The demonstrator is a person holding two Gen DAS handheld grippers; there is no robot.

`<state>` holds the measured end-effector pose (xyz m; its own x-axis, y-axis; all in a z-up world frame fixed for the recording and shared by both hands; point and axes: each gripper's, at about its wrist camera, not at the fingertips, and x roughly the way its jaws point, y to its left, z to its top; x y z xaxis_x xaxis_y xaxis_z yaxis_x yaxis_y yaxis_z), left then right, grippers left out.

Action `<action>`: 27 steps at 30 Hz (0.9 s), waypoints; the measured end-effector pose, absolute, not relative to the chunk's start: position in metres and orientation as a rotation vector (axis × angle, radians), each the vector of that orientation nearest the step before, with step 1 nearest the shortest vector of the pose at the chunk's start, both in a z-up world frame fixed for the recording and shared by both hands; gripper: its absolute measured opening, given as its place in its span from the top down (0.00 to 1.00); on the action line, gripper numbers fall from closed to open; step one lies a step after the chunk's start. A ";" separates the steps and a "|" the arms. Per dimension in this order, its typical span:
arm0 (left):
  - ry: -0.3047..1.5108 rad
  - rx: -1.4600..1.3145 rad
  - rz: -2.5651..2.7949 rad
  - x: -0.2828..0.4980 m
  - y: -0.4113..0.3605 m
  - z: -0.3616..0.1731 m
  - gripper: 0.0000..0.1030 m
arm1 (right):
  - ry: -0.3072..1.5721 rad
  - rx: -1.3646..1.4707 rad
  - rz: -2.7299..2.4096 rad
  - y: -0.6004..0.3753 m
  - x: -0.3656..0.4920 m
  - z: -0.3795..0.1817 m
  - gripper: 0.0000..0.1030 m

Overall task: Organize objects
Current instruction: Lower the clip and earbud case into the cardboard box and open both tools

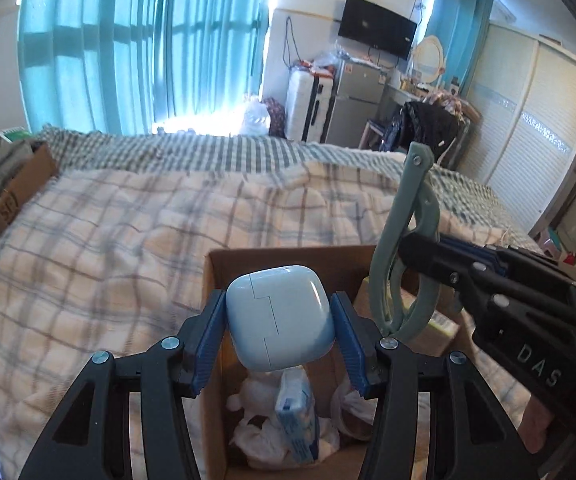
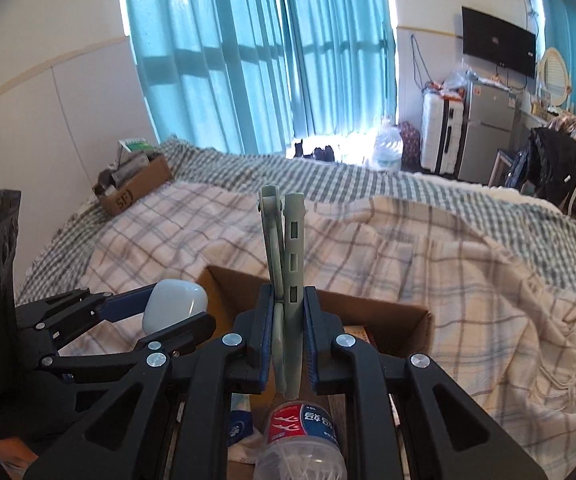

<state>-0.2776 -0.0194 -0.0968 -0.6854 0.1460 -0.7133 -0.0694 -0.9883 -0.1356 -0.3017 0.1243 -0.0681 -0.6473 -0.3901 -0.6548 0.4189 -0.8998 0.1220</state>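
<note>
My left gripper (image 1: 279, 320) is shut on a pale blue earbud case (image 1: 279, 316) and holds it above an open cardboard box (image 1: 215, 276) on the bed. My right gripper (image 2: 285, 336) is shut on a grey-green plastic clip (image 2: 283, 240) that stands upright over the same box (image 2: 408, 320). The right gripper (image 1: 404, 252) with the clip (image 1: 408, 208) shows at the right of the left wrist view. The left gripper with the case (image 2: 173, 304) shows at the left of the right wrist view.
The box holds a blue-white tissue pack (image 1: 298, 412), white crumpled items (image 1: 255, 392) and a clear bottle with a red label (image 2: 302, 436). A checked blanket (image 1: 127, 224) covers the bed. A second cardboard box (image 2: 135, 188) sits at the bed's far left by the wall.
</note>
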 end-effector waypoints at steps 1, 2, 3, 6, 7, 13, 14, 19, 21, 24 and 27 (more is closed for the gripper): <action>-0.157 -1.188 2.778 -0.280 -0.020 -0.103 0.48 | 0.050 0.999 -2.497 0.125 -0.306 -0.076 0.88; -0.161 -1.192 2.770 -0.282 -0.020 -0.107 0.48 | 0.038 1.002 -2.496 0.126 -0.308 -0.081 0.88; -0.168 -1.198 2.760 -0.284 -0.020 -0.110 0.48 | 0.023 0.997 -2.498 0.127 -0.309 -0.084 0.87; -0.157 -1.226 2.746 -0.289 -0.016 -0.119 0.48 | -0.020 0.975 -2.510 0.131 -0.310 -0.090 0.87; -0.121 -1.234 2.745 -0.288 -0.012 -0.121 0.48 | -0.025 0.972 -2.511 0.132 -0.311 -0.091 0.87; -0.074 -1.235 2.736 -0.276 0.001 -0.106 0.45 | -0.063 0.944 -2.566 0.147 -0.296 -0.070 0.60; -0.070 -1.219 2.739 -0.273 0.002 -0.101 0.42 | -0.064 0.933 -2.577 0.149 -0.293 -0.064 0.60; -0.106 -1.062 2.787 -0.240 0.001 -0.052 0.19 | 0.017 0.900 -2.632 0.157 -0.263 -0.028 0.48; -0.110 -1.024 2.800 -0.227 0.000 -0.033 0.18 | 0.056 0.869 -2.673 0.162 -0.243 -0.011 0.48; -0.081 -0.949 2.831 -0.205 0.000 -0.006 0.14 | 0.043 0.821 -2.705 0.169 -0.217 0.011 0.43; -0.057 -0.859 2.866 -0.180 -0.001 0.021 0.14 | 0.035 0.759 -2.772 0.176 -0.188 0.038 0.37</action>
<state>-0.1799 -0.0009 0.0205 -0.8250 0.1532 -0.5439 -0.1314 -0.9882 -0.0790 -0.1880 0.1765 0.0378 -0.8275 -0.2479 -0.5037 0.2606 -0.9643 0.0465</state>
